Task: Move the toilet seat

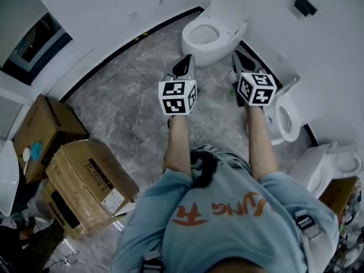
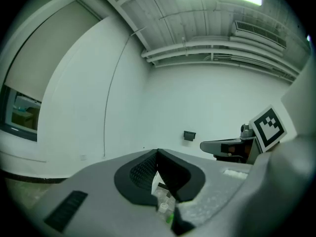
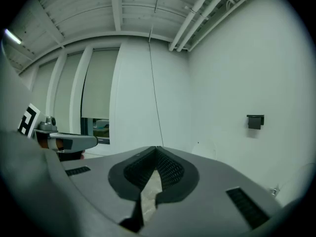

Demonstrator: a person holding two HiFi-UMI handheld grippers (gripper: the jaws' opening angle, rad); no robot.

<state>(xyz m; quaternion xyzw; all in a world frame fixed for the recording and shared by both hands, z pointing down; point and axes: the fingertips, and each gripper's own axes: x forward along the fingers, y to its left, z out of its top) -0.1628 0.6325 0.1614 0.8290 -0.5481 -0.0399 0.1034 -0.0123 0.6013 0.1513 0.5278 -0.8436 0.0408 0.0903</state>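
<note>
Toilet ahead, cardboard boxes left

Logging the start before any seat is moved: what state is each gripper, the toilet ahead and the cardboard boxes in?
Left gripper: fingers shut, empty.
Right gripper: fingers shut, empty.
Toilet: lid raised, neither gripper touching it.
Cardboard boxes: closed.
</note>
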